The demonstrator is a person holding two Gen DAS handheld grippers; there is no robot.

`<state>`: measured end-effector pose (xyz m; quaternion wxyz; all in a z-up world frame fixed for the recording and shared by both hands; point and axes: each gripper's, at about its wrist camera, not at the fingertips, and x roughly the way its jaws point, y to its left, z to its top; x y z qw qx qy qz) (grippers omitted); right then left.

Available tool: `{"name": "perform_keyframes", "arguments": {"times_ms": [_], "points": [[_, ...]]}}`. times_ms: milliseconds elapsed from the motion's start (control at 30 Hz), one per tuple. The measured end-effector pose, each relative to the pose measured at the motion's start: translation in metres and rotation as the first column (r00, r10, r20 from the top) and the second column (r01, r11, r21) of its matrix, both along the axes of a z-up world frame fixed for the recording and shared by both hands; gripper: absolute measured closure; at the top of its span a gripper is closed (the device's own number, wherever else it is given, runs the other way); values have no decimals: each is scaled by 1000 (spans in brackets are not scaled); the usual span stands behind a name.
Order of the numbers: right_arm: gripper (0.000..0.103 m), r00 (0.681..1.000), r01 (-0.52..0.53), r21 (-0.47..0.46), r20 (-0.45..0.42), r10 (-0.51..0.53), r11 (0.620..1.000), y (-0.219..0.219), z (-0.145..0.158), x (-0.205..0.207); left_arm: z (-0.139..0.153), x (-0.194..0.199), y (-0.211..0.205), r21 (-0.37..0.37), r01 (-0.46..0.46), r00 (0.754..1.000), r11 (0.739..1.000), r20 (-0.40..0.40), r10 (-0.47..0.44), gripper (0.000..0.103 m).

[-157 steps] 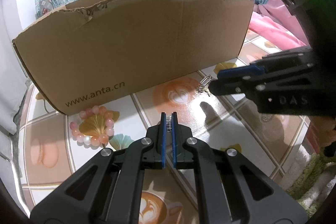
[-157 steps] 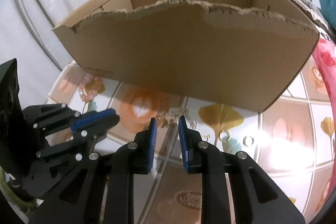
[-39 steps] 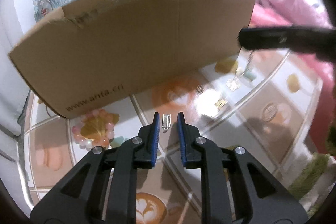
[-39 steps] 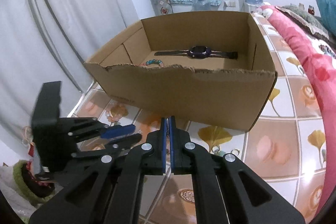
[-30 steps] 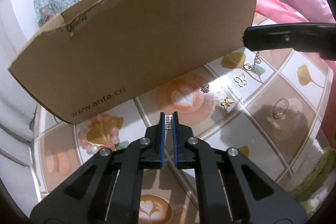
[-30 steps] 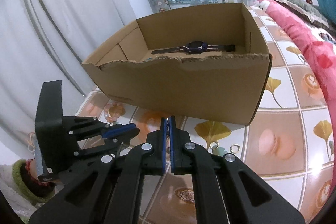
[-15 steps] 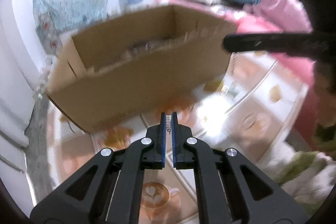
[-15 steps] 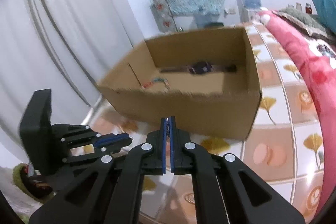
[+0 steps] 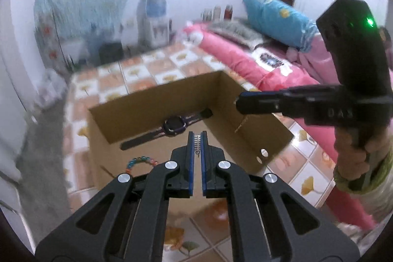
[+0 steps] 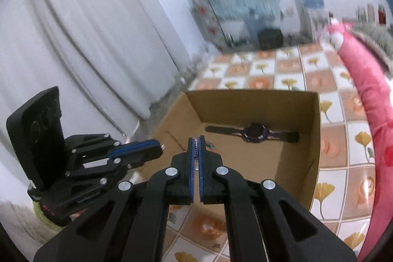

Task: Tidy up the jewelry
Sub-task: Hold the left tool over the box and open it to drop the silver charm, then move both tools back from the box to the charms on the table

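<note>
My left gripper [image 9: 196, 136] is shut on a small silver hair clip [image 9: 197, 144] and holds it above the open cardboard box [image 9: 248, 136]. My right gripper [image 10: 196, 142] is shut on a thin chain piece [image 10: 195, 151], also above the box [image 10: 304, 158]. From its tip, in the left wrist view [image 9: 242, 103], a thin gold chain [image 9: 242, 124] hangs into the box. A purple wristwatch [image 9: 173, 127] and a coloured bead bracelet [image 9: 141, 161] lie inside. The watch also shows in the right wrist view [image 10: 255, 133].
The box stands on a tiled floor [image 10: 326, 190] with ginkgo and coffee patterns. A pink quilt [image 9: 245, 58] and blue pillow [image 9: 275, 16] lie to the right. White curtains [image 10: 86, 36] hang at the left. A water dispenser [image 9: 154, 16] stands at the back.
Both grippers rose from floor level by the box front to above the open box, each still shut on its piece. The box's inside came into view.
</note>
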<state>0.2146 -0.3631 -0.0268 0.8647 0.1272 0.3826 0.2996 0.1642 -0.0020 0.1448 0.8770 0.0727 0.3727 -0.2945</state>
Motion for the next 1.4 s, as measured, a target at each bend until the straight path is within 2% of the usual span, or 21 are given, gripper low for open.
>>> {"name": "perform_keyframes", "arguments": {"times_ms": [100, 200, 367, 667, 833, 933, 1000, 1133, 1167, 1267, 1367, 1400], "points": [[100, 992, -6, -14, -126, 4, 1000, 2, -17, 35, -19, 43, -8, -12, -12, 989, 1000, -150, 10, 99], [100, 982, -2, -48, -187, -6, 999, 3, -29, 57, -40, 74, -15, 8, -30, 968, 1000, -251, 31, 99], [99, 968, 19, -107, -247, -45, 994, 4, -43, 82, -62, 98, -30, 72, -39, 948, 997, -312, 60, 99], [99, 963, 38, -85, -263, -59, 996, -7, -50, 86, -75, 109, -31, 85, -68, 933, 994, -348, 94, 98], [99, 972, 53, -74, -224, -69, 996, -15, -38, 70, -62, 100, -24, 54, -90, 945, 994, -309, 102, 97], [96, 978, 67, -54, -192, -76, 996, -21, -27, 55, -45, 85, -16, 25, -101, 961, 995, -256, 104, 84], [89, 983, 79, -29, -162, -83, 996, -26, -17, 40, -30, 67, -9, -4, -96, 975, 995, -200, 93, 81], [80, 991, 99, 24, -96, -97, 995, -37, 4, -2, -3, 25, 11, -61, -93, 990, 994, -115, 85, 64], [76, 991, 110, 45, -85, -106, 993, -41, 7, -14, 3, 14, 16, -70, -93, 992, 993, -95, 86, 62], [74, 989, 143, 99, -59, -138, 985, -52, 13, -54, 16, -26, 34, -105, -90, 996, 990, -33, 87, 42], [73, 984, 176, 140, -59, -169, 974, -61, 8, -91, 19, -67, 52, -140, -91, 996, 986, 2, 92, 29], [73, 982, 186, 150, -65, -178, 971, -63, 5, -101, 17, -79, 57, -147, -89, 996, 985, 7, 91, 28]]}}
